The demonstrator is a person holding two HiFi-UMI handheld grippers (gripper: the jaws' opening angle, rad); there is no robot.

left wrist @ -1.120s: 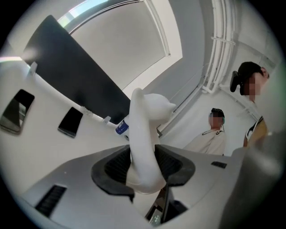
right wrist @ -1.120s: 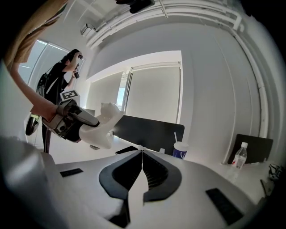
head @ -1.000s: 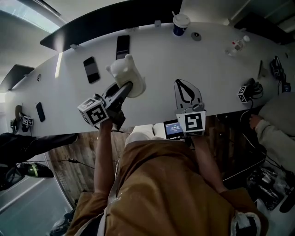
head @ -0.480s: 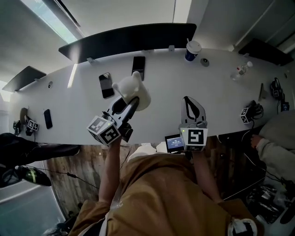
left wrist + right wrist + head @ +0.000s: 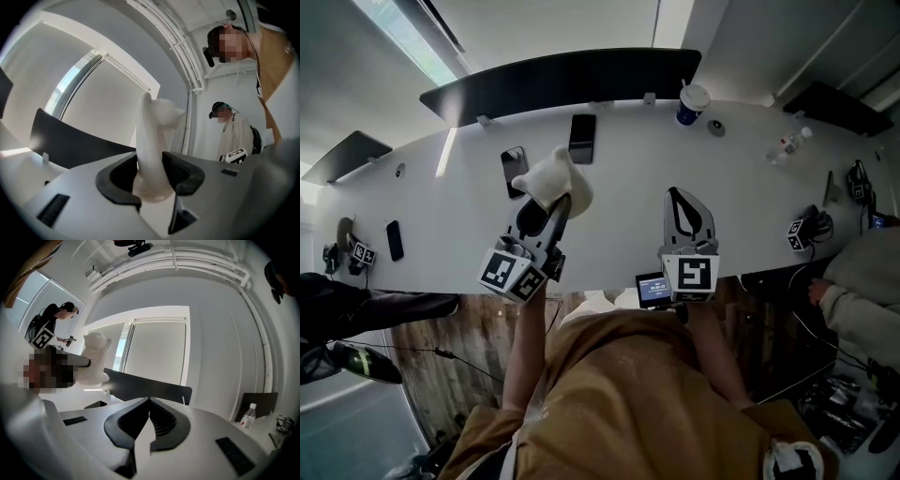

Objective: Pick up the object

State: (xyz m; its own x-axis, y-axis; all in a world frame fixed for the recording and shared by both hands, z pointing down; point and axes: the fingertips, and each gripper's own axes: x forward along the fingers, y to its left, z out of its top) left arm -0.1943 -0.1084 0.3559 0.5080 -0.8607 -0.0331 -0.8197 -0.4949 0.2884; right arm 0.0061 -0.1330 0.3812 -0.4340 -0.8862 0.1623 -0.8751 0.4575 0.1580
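Observation:
The object is a white bear-shaped figure (image 5: pixel 549 178), held above the white table (image 5: pixel 619 239) at centre left in the head view. My left gripper (image 5: pixel 551 201) is shut on its lower part; in the left gripper view the figure (image 5: pixel 153 136) rises between the two dark pads of that gripper (image 5: pixel 150 177) and hides the room beyond. My right gripper (image 5: pixel 686 201) hovers over the table to the right, shut, with nothing in it; its jaws meet at a point in the right gripper view (image 5: pixel 149 403), which also shows the figure (image 5: pixel 96 363) at the left.
On the table lie two phones (image 5: pixel 582 138) (image 5: pixel 514 171) behind the figure and a third (image 5: pixel 394 240) at the left. A paper cup (image 5: pixel 692 101) and a water bottle (image 5: pixel 787 145) stand at the back. A dark partition (image 5: pixel 572 80) runs along the far edge. Another person's sleeve (image 5: pixel 862 281) is at the right.
My left gripper has risen with the white figure and rolled, so the figure now leans to the left. The right gripper has lifted slightly and stays shut.

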